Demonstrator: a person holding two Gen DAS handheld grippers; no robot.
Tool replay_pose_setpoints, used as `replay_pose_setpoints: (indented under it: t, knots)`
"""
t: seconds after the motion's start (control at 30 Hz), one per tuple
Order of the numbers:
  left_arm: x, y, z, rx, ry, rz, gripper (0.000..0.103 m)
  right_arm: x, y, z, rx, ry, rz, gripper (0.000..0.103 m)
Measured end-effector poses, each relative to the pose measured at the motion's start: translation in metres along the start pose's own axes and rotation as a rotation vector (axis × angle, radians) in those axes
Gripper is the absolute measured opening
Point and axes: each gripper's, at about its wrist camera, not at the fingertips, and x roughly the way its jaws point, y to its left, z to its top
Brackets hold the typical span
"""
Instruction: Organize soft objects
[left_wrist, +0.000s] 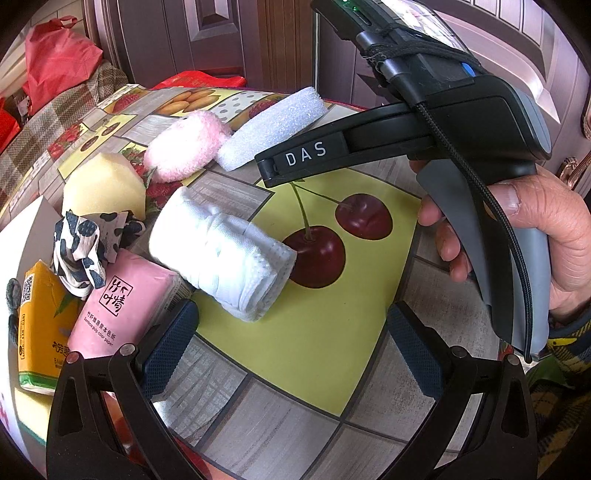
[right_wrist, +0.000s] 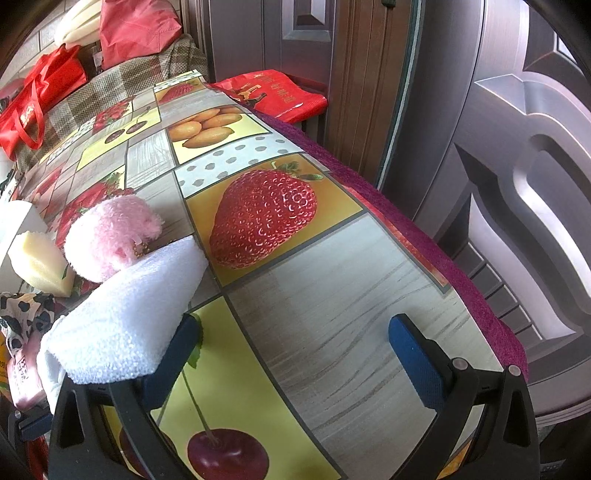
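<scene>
Tongs status: the left tongs (left_wrist: 291, 343) stand with both dark blue, dimple-textured pads (left_wrist: 413, 347) spread wide apart and nothing between them, held above the desk (left_wrist: 332, 350), whose glossy cover carries printed fruit panels and wood-grain squares. Just ahead of the left pad lies a white towel roll (left_wrist: 225, 254), a soft woven cylinder with a perforated layered end, resting on the cherry print. To the left of those tongs sit a pink tissue pack (left_wrist: 118, 314) in smooth film, touching a yellow tissue pack (left_wrist: 40, 325), with a crumpled cow-print cloth (left_wrist: 85, 247) on top of both. Farther ahead stand a pale yellow sponge block (left_wrist: 103, 190) with cut facets, a fuzzy pink plush item (left_wrist: 184, 147), and a flat white foam pad (left_wrist: 273, 125) with a coarse open-cell surface, the last two touching. The right tongs (right_wrist: 291, 354) also stand wide apart and unloaded; the near corner of the foam pad overlaps the left pad in that view, but contact cannot be confirmed. In the left wrist view the black body of the right tool (left_wrist: 424, 125) is gripped by a hand (left_wrist: 524, 236) above the cherry panel. A purple fabric edging (right_wrist: 424, 236) runs along the desk border right of the right tongs.
</scene>
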Motion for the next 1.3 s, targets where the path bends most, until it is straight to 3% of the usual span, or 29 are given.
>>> replay_pose_setpoints:
  t: [1.03, 1.13, 1.2, 1.3]
  knots:
    - [-0.002, 0.000, 0.002, 0.009, -0.002, -0.014, 0.102, 0.000, 0.006, -0.001, -0.005, -0.004, 0.007, 0.103]
    - [-0.023, 0.001, 0.001, -0.043, -0.083, -0.075, 0.102, -0.001, 0.004, -0.001, 0.001, -0.005, 0.015, 0.103]
    - [-0.056, 0.007, 0.004, -0.086, -0.184, -0.111, 0.102, -0.001, 0.003, -0.001, 0.005, -0.008, 0.021, 0.103]
    - [-0.122, 0.032, -0.002, -0.169, -0.361, -0.091, 0.103, -0.007, -0.003, -0.003, 0.032, -0.033, 0.050, 0.103]
